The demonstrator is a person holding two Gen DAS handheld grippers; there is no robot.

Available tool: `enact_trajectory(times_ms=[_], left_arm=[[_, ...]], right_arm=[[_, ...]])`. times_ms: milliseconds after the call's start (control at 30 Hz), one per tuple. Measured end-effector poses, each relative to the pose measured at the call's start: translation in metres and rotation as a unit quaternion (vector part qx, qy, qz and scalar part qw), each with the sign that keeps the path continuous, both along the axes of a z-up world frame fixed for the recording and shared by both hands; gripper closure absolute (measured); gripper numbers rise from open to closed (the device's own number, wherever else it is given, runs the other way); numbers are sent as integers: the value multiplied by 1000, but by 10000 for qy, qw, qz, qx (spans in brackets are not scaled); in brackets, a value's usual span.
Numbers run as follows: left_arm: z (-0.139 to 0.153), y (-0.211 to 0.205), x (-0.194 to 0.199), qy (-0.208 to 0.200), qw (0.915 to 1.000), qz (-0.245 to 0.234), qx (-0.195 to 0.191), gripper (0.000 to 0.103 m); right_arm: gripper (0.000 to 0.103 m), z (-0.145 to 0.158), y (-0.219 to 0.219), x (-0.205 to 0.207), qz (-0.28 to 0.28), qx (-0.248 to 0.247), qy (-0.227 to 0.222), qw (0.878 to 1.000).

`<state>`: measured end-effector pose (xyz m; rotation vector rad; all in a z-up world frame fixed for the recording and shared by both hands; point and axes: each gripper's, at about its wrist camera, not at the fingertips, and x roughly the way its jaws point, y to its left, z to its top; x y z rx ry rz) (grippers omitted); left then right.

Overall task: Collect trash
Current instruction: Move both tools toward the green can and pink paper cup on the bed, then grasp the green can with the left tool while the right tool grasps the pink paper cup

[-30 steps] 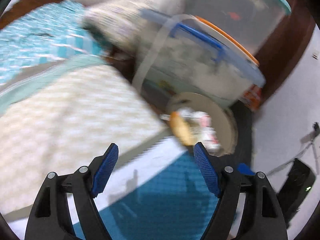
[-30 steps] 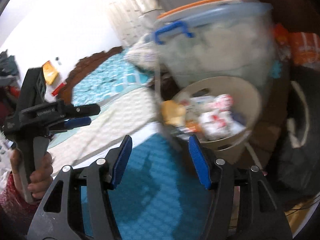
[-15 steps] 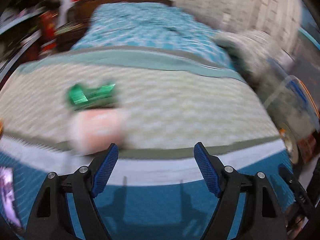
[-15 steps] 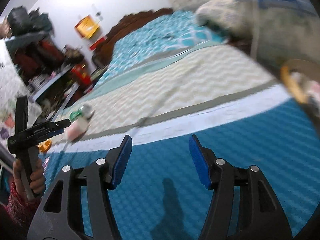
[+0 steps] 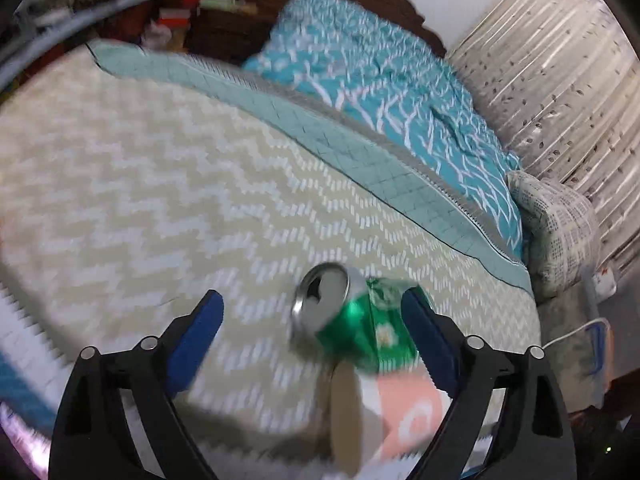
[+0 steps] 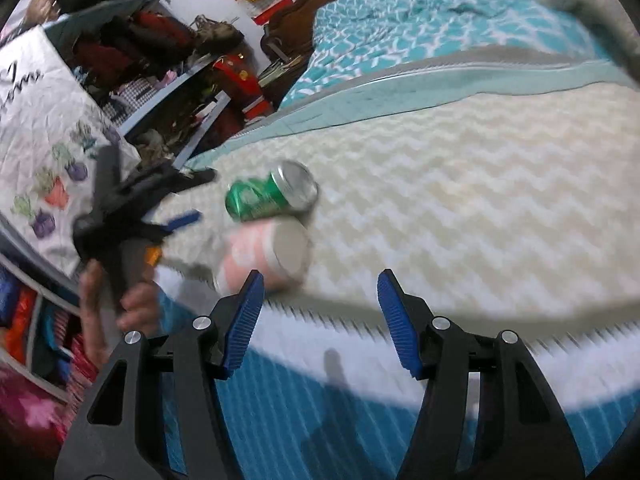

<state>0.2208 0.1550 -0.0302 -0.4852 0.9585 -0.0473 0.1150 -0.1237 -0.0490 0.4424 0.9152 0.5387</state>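
A green drink can (image 5: 356,320) lies on its side on the cream zigzag blanket (image 5: 160,200), its open top facing the left wrist camera. A pink paper cup (image 5: 404,412) lies right beside it, nearer to me. My left gripper (image 5: 312,336) is over the can with its jaws opening. The can lies between the fingers, close to the right pad (image 5: 424,332), and is not squeezed. In the right wrist view the can (image 6: 264,196) and cup (image 6: 264,256) lie left of centre, with the hand-held left gripper (image 6: 200,196) just left of them. My right gripper (image 6: 320,320) is open and empty, short of the cup.
A teal patterned bedspread (image 5: 380,92) and a checked pillow (image 5: 560,232) lie behind the blanket, with a curtain (image 5: 560,80) at the right. Cluttered shelves (image 6: 120,60) stand at the left. A blue mat (image 6: 320,420) lies below the right gripper.
Both views have swung from the trash basket and plastic boxes to the bed. The can and pink cup have come close. The left jaws stand wider; the right ones are unchanged.
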Motion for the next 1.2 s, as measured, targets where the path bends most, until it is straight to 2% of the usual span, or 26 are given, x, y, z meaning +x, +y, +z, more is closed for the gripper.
enact_trajectory(times_ms=[67,167,300,400,467,533,600,733,867,1000,1067,1133,1200], left_arm=[[-12,-3,17,199,9996,-169,-121,16],[-28,-14,34,428,9985,-290,153,17],[-34,-25,30,328,9977,-451,389,15],[-37,-43,22,294,9940,-652,827,20],[-37,-52,13,292,9924,-741,943,23],[-36,-60,2,349,9931,-923,636,29],[-36,-73,-9,410,9926,-1070,409,32],[-36,-124,-45,375,9862,-1507,578,32],[-37,-170,-78,397,9785,-1934,591,31],[-37,-223,-112,426,9663,-2443,690,31],[-38,-240,-122,434,9610,-2643,694,27],[-41,-257,-128,429,9565,-2792,734,15],[-41,-262,-132,446,9545,-2873,659,15]], right_arm=[[42,-7,13,25,-33,271,224,9994],[41,-15,32,52,-3,400,466,9981],[39,-31,60,77,182,155,684,9974],[38,-41,65,81,286,308,794,9960],[40,-40,64,76,350,367,773,9957],[44,-38,58,66,430,384,731,9957],[47,-34,47,51,443,383,667,9961],[47,-26,16,8,420,160,426,9981],[47,-27,-29,-36,249,152,286,9992],[44,-30,-78,-82,-105,206,198,9995],[40,-31,-97,-102,-298,174,136,9993],[39,-31,-114,-119,-471,227,73,9986],[39,-31,-128,-134,-629,283,10,9976]])
